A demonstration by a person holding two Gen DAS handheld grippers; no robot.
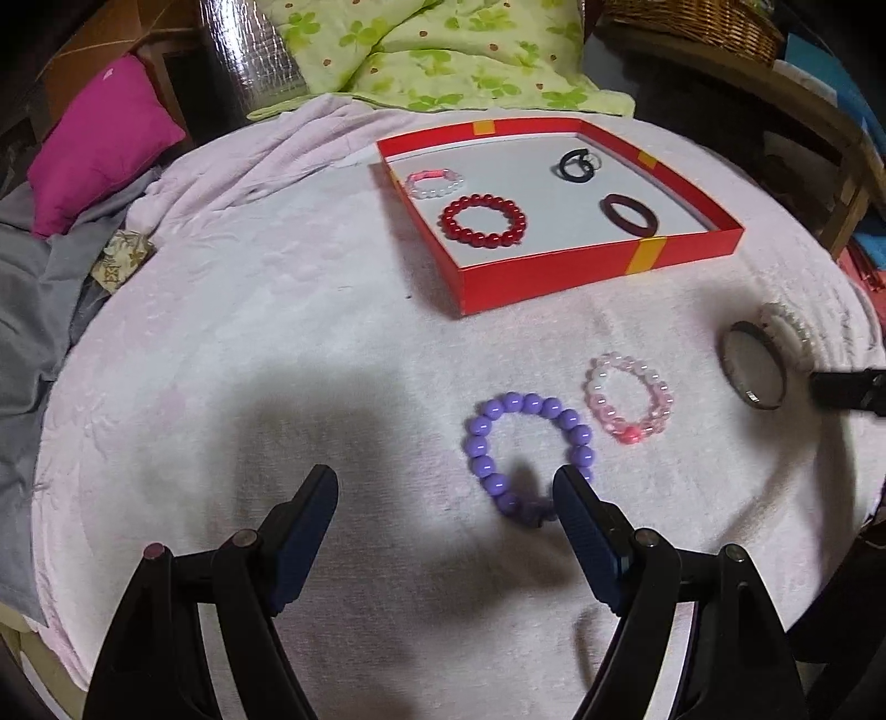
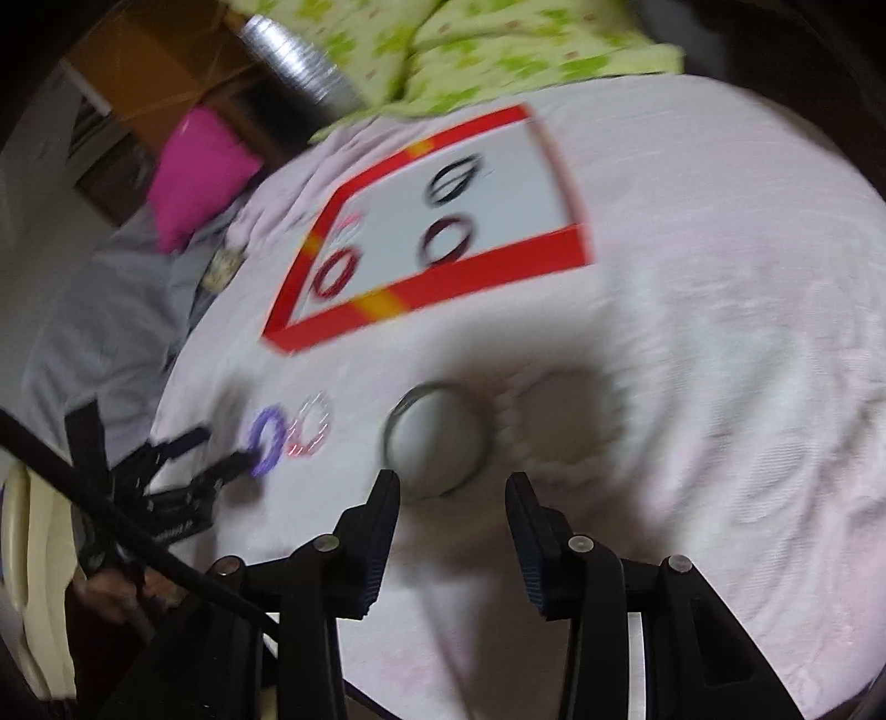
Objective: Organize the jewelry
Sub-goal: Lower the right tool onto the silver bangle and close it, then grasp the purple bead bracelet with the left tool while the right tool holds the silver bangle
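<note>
A red box lid [image 1: 598, 268] lies on the pink towel and holds a red bead bracelet [image 1: 483, 220], a pink-white bracelet [image 1: 434, 184], a dark bangle [image 1: 629, 215] and a black ring piece [image 1: 576, 164]. On the towel lie a purple bead bracelet [image 1: 526, 454], a pink bead bracelet [image 1: 628, 397], a grey metal bangle [image 1: 753, 365] and a white bead bracelet [image 1: 786, 327]. My left gripper [image 1: 446, 490] is open, its right finger over the purple bracelet's near edge. My right gripper [image 2: 451, 490] is open just before the metal bangle [image 2: 437, 437]. The right wrist view is blurred.
A magenta pillow [image 1: 99, 144] and grey cloth [image 1: 33, 310] lie at the left. A green patterned quilt [image 1: 443, 50] lies behind the box. A wicker basket [image 1: 692, 22] stands at the back right. The towel's edge curves near on all sides.
</note>
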